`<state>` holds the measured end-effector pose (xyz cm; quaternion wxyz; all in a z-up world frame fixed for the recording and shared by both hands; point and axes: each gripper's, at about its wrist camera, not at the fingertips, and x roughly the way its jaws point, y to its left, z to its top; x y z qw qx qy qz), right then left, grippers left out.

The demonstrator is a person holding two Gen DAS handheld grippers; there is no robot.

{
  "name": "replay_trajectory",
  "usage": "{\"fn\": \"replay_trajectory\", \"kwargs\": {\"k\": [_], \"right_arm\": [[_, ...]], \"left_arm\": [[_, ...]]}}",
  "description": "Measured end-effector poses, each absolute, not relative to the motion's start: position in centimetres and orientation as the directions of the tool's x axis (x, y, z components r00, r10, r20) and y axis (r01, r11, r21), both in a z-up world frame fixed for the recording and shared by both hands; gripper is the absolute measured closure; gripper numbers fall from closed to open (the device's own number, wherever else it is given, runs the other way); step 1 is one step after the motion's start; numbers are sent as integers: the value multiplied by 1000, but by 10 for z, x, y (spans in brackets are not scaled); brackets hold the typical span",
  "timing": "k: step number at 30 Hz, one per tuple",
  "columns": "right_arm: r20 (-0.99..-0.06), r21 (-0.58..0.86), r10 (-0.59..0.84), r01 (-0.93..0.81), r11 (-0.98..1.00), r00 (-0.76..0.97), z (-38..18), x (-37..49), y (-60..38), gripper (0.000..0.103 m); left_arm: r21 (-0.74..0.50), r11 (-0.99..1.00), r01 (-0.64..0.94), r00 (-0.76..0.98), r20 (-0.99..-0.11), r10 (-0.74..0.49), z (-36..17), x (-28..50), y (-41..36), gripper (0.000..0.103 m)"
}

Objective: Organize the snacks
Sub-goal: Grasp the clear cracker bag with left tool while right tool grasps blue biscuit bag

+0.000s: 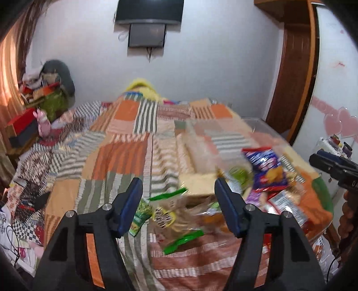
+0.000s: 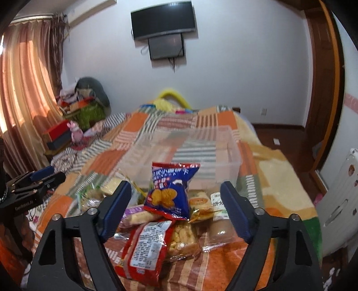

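A pile of snack packets lies on the patchwork bedspread. In the right wrist view a blue biscuit bag (image 2: pixel 171 190) tops the pile, with a red packet (image 2: pixel 144 248) and a clear packet of yellow puffs (image 2: pixel 182 238) in front of it. A clear plastic bin (image 2: pixel 190 154) stands just behind the pile. My right gripper (image 2: pixel 176 212) is open and empty, its fingers either side of the pile. In the blurred left wrist view my left gripper (image 1: pixel 179 206) is open and empty over green-edged packets (image 1: pixel 170 215); the blue bag (image 1: pixel 266 165) lies to the right.
The bed (image 2: pixel 279 179) fills the middle of both views. A cluttered side table with boxes (image 2: pixel 60 134) stands at the left by the curtain. A TV (image 2: pixel 163 20) hangs on the far wall. A wooden door frame (image 2: pixel 324 89) is at the right.
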<state>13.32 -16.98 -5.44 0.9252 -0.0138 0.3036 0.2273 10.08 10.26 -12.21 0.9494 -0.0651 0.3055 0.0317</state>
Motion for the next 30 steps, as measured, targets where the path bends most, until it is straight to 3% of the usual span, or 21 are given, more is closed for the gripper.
{"fn": "replay_trajectory", "kwargs": {"k": [11, 21, 24, 28, 30], "right_arm": [[-669, 146, 416, -439, 886, 616, -80, 172, -149, 28], [-751, 157, 397, -442, 883, 527, -100, 190, -135, 28], [-767, 162, 399, -449, 879, 503, -105, 192, -134, 38], [-773, 168, 404, -456, 874, 489, -108, 196, -134, 43], [-769, 165, 406, -460, 872, 494, -106, 195, -134, 46]], "left_arm": [[-148, 985, -83, 701, -712, -48, -185, 139, 118, 36], [-149, 982, -118, 638, -769, -40, -218, 158, 124, 36], [-144, 983, -117, 620, -783, -41, -229, 160, 122, 36], [-178, 976, -121, 616, -785, -67, -233, 158, 126, 50], [-177, 976, -125, 617, -784, -64, -232, 155, 126, 52]]}}
